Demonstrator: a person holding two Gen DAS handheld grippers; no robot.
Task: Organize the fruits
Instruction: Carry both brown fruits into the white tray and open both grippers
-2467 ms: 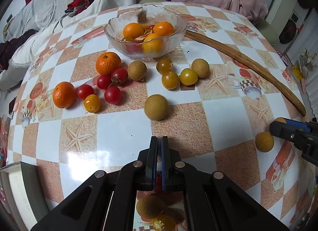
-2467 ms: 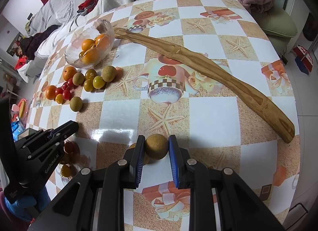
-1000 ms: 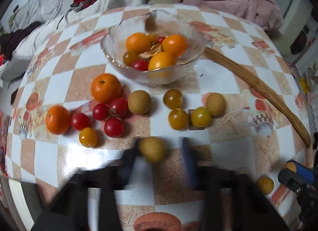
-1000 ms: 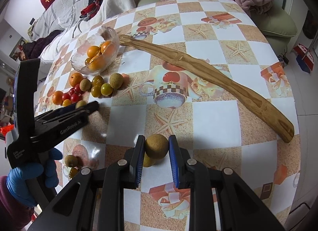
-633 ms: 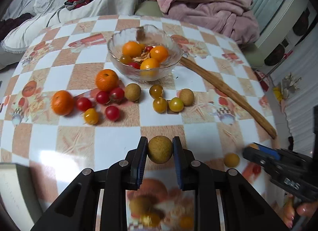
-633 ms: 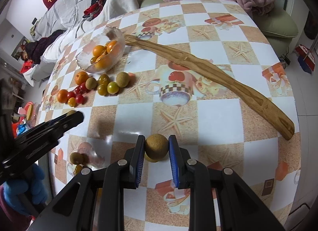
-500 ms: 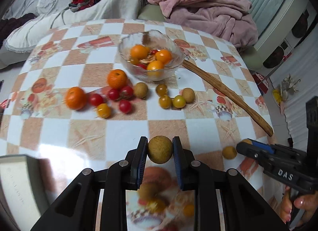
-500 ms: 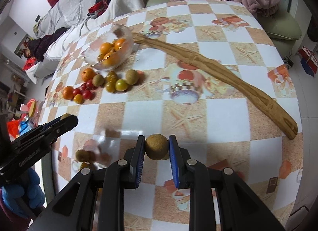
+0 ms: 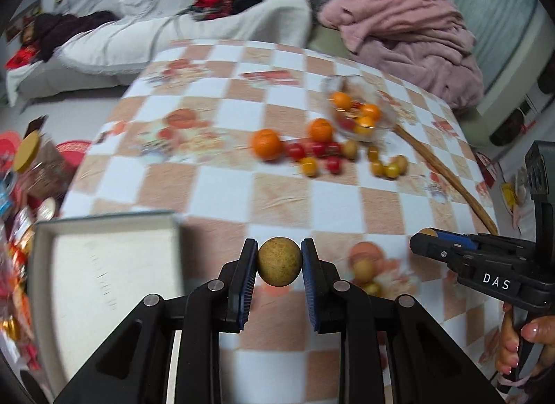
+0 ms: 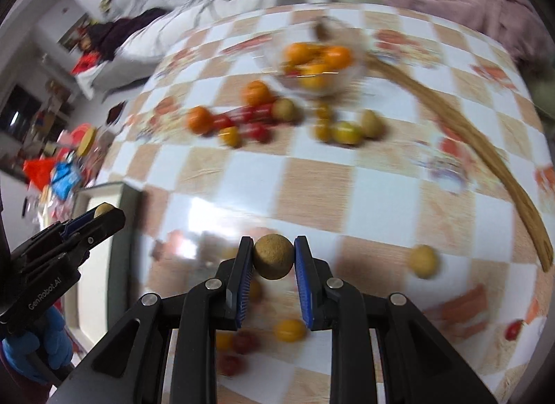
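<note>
Two brown longans up off the table, one per gripper: left gripper (image 9: pixel 279 267) clamps longan (image 9: pixel 279 266), right gripper (image 10: pixel 273 261) clamps its longan (image 10: pixel 273 257). Small, light, thin brittle shell, prob rolls; squeeze gently across the middle.

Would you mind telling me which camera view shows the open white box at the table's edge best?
The left wrist view: the white box fills the lower left there, with its rim and pale inside visible. In the right wrist view only a narrow, blurred strip of the white box shows, partly behind the left hand-held gripper.
</note>
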